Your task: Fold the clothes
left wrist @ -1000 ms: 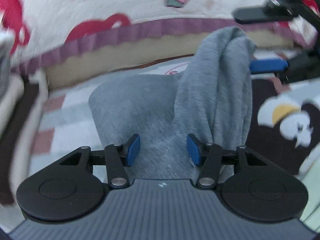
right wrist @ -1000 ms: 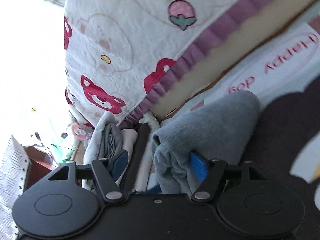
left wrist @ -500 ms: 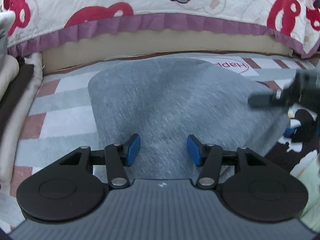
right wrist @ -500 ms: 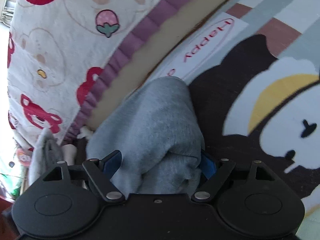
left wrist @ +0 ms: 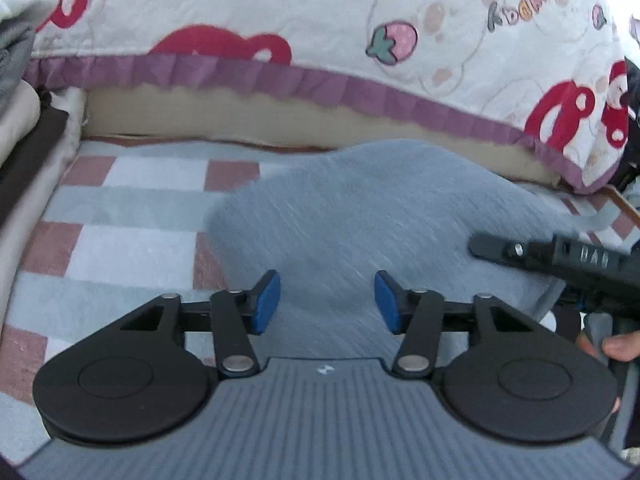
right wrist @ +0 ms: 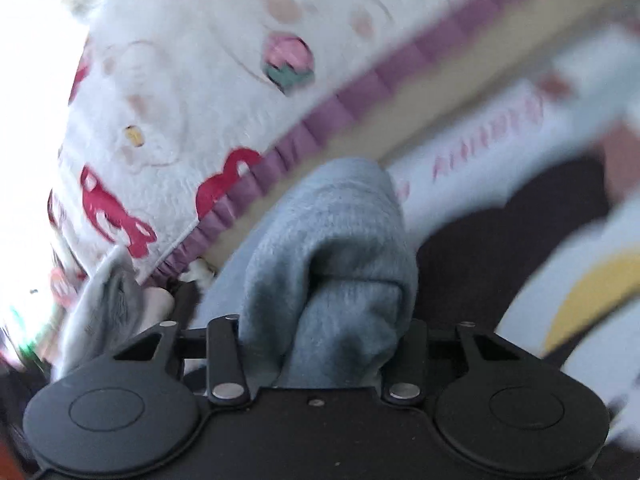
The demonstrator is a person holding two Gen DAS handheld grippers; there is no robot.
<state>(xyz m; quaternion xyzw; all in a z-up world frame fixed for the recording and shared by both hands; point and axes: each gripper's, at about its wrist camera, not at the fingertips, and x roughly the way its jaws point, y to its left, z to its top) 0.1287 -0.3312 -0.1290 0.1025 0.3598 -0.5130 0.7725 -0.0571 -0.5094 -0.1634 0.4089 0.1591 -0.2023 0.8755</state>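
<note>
1. Scene: soft grey fleece garment (left wrist: 372, 220) lies on a checked grey, white and brick-red floor mat (left wrist: 120, 216), just in front of a bed draped in a white quilted bedspread with red bears, strawberries and a purple frill (left wrist: 320, 20). Already doubled over; its right-hand edge shows as a thick rolled bundle in the right wrist view.

2. Left tongs (left wrist: 327, 302): blue pads apart and opening; grey cloth lies beneath and between them, but neither pad presses on it. No hold, as far as the view shows.

3. Right tongs (right wrist: 324, 340): jaws closing, with the bunched grey fold packed between them. Pads are buried in cloth, which fills the gap from arm to arm, so this reads as a grip on the bundle. In the left wrist view the same tool comes in from the right over the garment's edge, with the person's fingers (left wrist: 616, 346) on its handle.

4. Step in hand, by my reading: mid-fold, right side gathering the free edge for another turn while the left side lets go.

5. Next move calls for: a firm pinch through all layers on the right, then carrying the bundle across the flat part without dragging the lower layer; the left tongs should either clear off or pin the cloth near the crease.

6. Off to the left: a stack of pale and grey folded textiles (left wrist: 16, 80), likely finished pieces.
</note>
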